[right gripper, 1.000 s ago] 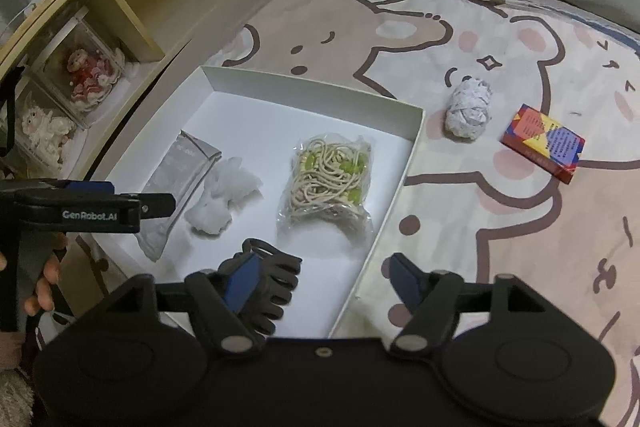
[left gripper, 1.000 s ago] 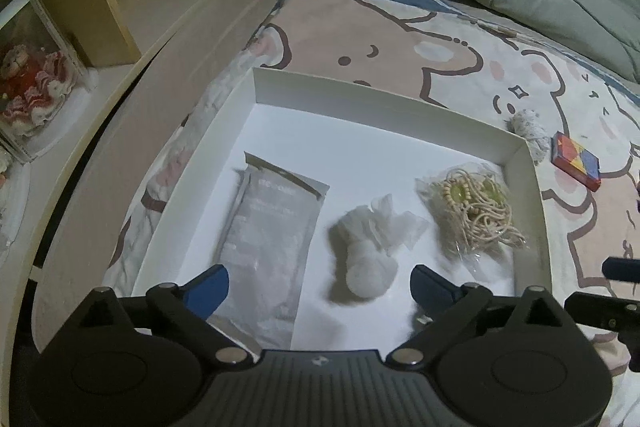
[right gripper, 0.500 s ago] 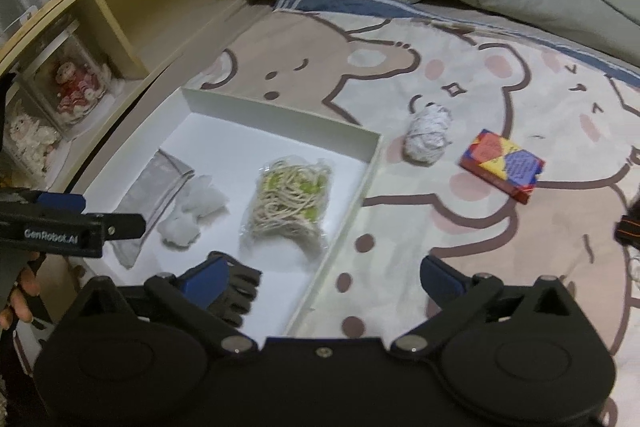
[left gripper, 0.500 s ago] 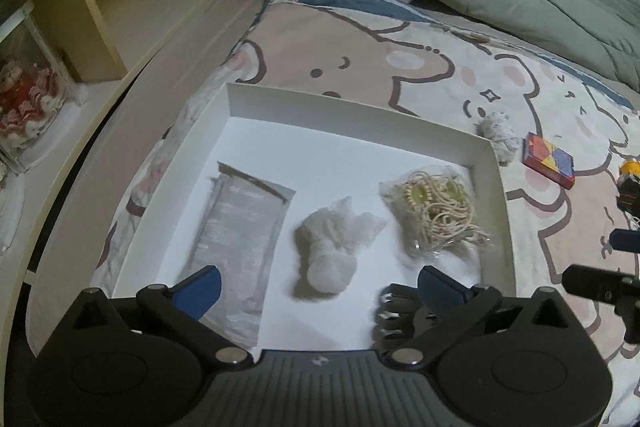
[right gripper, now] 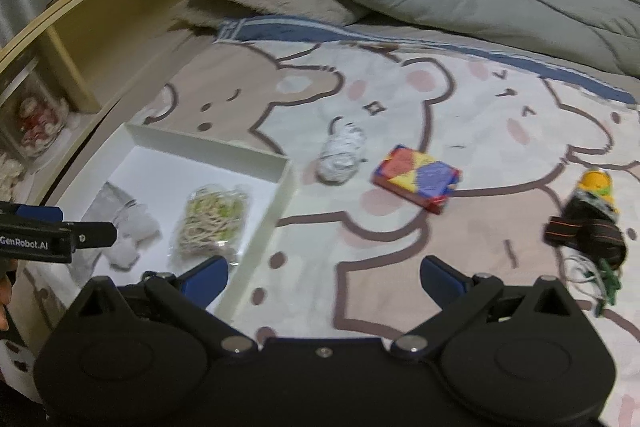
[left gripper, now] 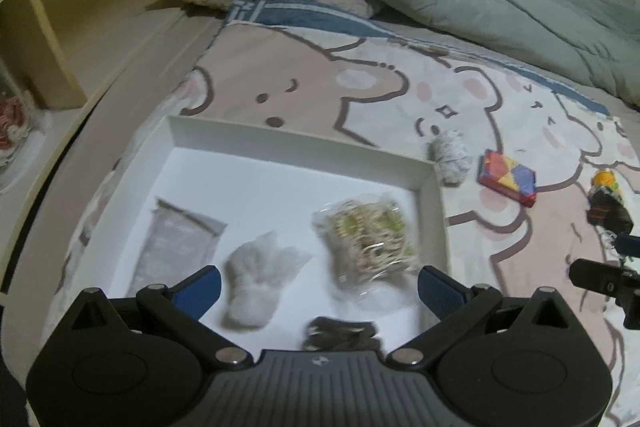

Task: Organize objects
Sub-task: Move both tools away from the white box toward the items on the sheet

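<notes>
Bear-print bedding (right gripper: 400, 267) carries a white box (left gripper: 304, 143) holding 4 things: a grey pouch (left gripper: 176, 247), a white wad (left gripper: 260, 279), a bagged bead string (left gripper: 368, 239) and a black glove (left gripper: 340, 333). Compared with 1 second ago, both views have pulled back from the box. Outside it, beyond its right wall, lie a yarn ball (right gripper: 342, 155) and a colourful box (right gripper: 416, 177). Both the left hand-held gripper (left gripper: 318, 289) and right hand-held gripper (right gripper: 324, 277) are spread wide, holding nothing.

A shallow white cardboard tray (left gripper: 434, 187) lies on the bed, holding a flat grey sachet (left gripper: 172, 247), white crumpled wrap (left gripper: 256, 283), bagged beige cord (left gripper: 368, 231) and a black glove (left gripper: 340, 333). Beside it lie a white yarn ball (right gripper: 342, 157), a multicoloured box (right gripper: 416, 179) and a yellow-topped dark bundle (right gripper: 592, 219).
</notes>
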Action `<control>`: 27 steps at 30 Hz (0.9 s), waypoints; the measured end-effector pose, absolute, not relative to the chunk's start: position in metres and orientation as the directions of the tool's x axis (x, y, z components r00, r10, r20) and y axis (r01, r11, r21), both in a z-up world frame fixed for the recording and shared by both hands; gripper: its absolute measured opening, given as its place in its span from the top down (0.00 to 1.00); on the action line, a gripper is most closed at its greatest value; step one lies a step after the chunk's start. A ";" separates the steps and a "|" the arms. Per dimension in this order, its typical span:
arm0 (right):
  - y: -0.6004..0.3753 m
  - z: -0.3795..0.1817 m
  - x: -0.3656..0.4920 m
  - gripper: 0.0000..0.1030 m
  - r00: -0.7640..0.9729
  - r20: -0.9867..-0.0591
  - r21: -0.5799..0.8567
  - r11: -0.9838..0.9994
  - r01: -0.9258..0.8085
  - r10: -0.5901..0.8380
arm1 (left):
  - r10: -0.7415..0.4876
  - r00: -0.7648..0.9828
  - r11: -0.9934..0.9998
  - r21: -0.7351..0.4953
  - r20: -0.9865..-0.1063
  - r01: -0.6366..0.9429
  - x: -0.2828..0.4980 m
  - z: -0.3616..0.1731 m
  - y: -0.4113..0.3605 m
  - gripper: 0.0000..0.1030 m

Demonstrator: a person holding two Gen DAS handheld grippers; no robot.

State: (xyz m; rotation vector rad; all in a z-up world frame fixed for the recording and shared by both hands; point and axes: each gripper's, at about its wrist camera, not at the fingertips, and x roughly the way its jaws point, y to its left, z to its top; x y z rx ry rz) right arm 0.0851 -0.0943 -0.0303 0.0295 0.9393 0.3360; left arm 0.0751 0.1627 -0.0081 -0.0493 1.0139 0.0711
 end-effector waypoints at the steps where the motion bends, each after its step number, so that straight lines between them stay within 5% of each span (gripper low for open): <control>1: -0.100 -0.030 0.085 0.00 0.548 -0.786 0.165 0.951 -0.263 0.288 | 0.028 0.530 0.997 -0.013 -0.848 -0.075 0.078 -0.007 0.157 0.00; 27: -0.237 -0.023 0.090 0.00 0.641 -0.755 0.155 0.988 -0.029 0.137 | -0.048 0.561 0.998 -0.023 -0.826 0.053 0.124 -0.018 0.043 0.00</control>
